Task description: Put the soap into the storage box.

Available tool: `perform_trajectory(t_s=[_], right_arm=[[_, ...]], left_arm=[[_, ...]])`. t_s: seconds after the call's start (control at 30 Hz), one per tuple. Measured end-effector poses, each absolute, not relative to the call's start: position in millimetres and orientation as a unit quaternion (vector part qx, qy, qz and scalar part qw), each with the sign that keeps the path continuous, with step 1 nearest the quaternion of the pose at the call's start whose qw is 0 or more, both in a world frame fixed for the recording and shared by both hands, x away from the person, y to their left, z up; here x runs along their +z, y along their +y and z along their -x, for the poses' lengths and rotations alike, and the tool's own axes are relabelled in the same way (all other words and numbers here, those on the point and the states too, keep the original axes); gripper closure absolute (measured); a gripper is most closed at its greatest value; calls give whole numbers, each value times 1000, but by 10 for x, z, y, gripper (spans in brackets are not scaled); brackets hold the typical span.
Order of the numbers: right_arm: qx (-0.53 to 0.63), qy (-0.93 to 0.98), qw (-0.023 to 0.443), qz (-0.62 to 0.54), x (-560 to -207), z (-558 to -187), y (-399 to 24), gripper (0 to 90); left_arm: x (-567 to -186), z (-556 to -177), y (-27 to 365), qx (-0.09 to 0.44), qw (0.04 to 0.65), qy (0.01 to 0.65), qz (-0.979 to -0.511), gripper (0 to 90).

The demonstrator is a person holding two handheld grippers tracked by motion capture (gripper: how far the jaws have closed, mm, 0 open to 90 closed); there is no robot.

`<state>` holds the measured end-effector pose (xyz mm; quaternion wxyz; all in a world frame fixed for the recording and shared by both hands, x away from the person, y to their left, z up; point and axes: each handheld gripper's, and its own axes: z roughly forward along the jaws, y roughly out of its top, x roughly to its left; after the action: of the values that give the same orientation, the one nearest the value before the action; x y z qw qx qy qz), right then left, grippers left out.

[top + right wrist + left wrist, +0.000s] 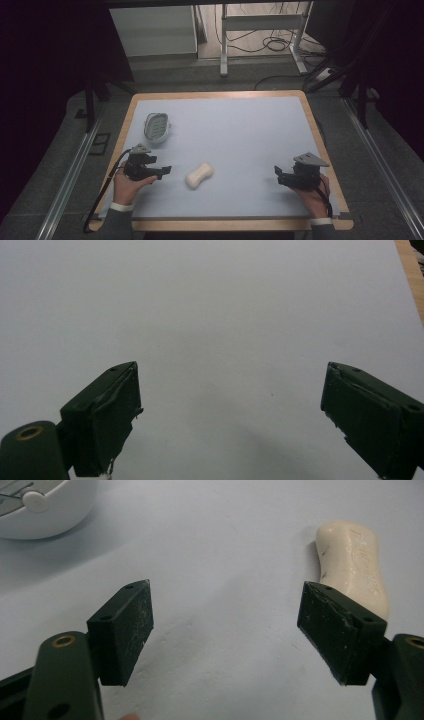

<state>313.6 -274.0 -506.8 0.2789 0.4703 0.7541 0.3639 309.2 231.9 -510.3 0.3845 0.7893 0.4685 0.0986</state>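
A cream bar of soap [199,175] lies on the pale blue mat, near the front and left of centre. A white soap dish [156,127] with a slotted insert sits farther back on the left. My left gripper [165,170] rests just left of the soap, jaws pointing toward it. In the left gripper view the soap [356,565] lies beyond the right jaw, and my left gripper [225,625] stands open with bare mat between its jaws; the dish [42,505] is at the upper left. My right gripper [278,175] is at the front right, open over bare mat [230,400].
The mat [240,135] covers a wooden-edged table [320,145]. Metal rails run along both sides of the table. Behind it stand a white desk frame [260,30] and loose cables on the floor.
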Motion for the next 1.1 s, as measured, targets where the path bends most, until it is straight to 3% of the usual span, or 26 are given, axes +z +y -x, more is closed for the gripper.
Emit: perform_trajectory(t_s=[1.1], right_arm=[[372,757,254,-473,-5069,-3103,-2849,100]], left_arm=[[-4929,-3037,2263,121,371,477,-787,219]])
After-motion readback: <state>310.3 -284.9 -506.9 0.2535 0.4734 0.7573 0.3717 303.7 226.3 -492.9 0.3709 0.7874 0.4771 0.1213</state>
